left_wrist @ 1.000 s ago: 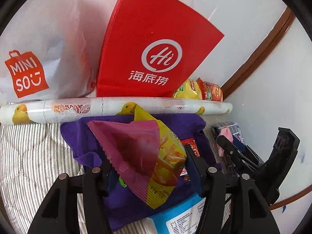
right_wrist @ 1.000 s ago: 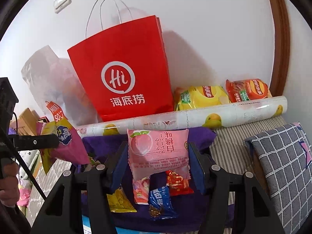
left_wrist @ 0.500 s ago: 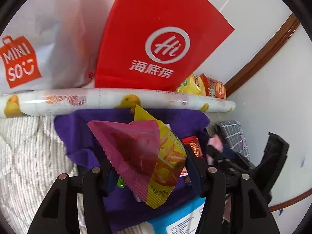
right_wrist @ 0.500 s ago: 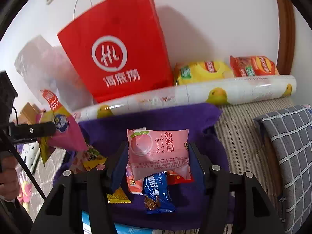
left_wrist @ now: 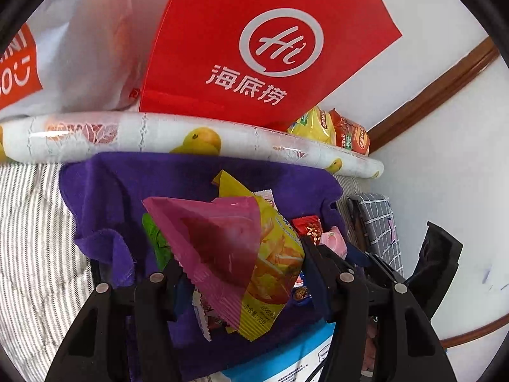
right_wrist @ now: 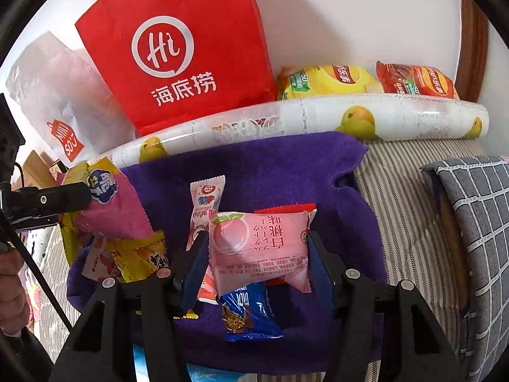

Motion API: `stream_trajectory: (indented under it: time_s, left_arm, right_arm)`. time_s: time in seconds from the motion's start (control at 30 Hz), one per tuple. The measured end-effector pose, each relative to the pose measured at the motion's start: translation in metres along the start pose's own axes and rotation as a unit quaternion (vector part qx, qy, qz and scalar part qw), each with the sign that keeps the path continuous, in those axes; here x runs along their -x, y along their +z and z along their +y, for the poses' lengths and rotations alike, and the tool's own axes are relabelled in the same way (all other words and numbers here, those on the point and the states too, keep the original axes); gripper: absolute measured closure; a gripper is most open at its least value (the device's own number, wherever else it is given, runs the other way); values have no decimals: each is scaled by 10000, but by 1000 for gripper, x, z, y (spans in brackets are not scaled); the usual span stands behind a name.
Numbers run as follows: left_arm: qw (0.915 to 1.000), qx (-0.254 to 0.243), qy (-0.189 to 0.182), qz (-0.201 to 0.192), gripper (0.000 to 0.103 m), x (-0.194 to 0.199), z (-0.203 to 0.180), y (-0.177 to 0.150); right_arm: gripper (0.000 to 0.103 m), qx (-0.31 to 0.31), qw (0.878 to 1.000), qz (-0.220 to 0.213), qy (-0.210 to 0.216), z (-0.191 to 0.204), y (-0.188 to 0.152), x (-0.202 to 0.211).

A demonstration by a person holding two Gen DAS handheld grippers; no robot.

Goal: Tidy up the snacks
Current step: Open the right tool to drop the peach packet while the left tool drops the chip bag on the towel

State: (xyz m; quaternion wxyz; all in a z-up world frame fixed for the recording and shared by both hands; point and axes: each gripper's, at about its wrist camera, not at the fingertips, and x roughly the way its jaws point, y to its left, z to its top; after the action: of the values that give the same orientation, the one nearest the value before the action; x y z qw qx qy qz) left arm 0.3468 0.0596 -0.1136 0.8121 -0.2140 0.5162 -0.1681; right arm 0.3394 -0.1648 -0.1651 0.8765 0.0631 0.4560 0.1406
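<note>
Clearly clamped: left gripper (left_wrist: 240, 265) pinching a pink-and-yellow chip packet (left_wrist: 235, 254) between both pads, packet sticking up and tilted, corner print reading roughly "20g". Right gripper (right_wrist: 256, 253) likewise clenched on a pink peach packet (right_wrist: 259, 248), peach picture on its left end, Chinese writing upside down and not legible in full.

Directly under and ahead of both grippers: purple towel (right_wrist: 273, 165) with loose snacks. Below the right gripper's hold: blue packet (right_wrist: 249, 313), white letters only partly readable. Just left of its left pad: white-and-red packet (right_wrist: 205, 200), round logo, text too small. Further left: yellow packets (right_wrist: 140, 254) under the left gripper's load, seen there with a blue-and-white badge. Behind the peach packet: red wrapper edge (right_wrist: 286, 208).

Beyond the towel: duck-printed roll (right_wrist: 318, 117) lying crosswise. Behind it, straight ahead: red paper bag (right_wrist: 178, 51), white circled "Hi" logo plus "海底捞". Left of that: translucent plastic bag (right_wrist: 60, 102) with red "MINISO" tag. Right of the red bag: yellow chip bag (right_wrist: 324, 81) and orange-red chip bag (right_wrist: 413, 81), Lay's-style red emblems. Far right: grey checked cushion (right_wrist: 470, 222) on striped bedding (right_wrist: 404, 210).
</note>
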Motion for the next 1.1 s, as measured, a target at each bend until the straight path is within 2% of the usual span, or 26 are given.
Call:
stream_trajectory:
  time_s: [0.37, 0.57, 0.63, 0.87, 1.1]
  left_arm:
    - [9998, -1, 176, 26, 45, -8, 0, -1]
    - [9996, -105, 255, 117, 42, -7, -3, -3]
    - [9992, -173, 315, 158, 38, -5, -6, -3]
    - [9994, -295, 168, 44, 34, 14, -17, -4]
    - [9984, -561, -77, -32, 34, 40, -35, -11]
  right_arm:
    - [39, 87, 10000, 46, -14, 5, 0, 4]
    - [35, 195, 9995, -243, 32, 11, 3, 24]
    - [35, 115, 9995, -280, 63, 10, 2, 28]
    - [35, -118, 9995, -304, 30, 4, -9, 46]
    - [35, 36, 9991, -414, -39, 14, -22, 80]
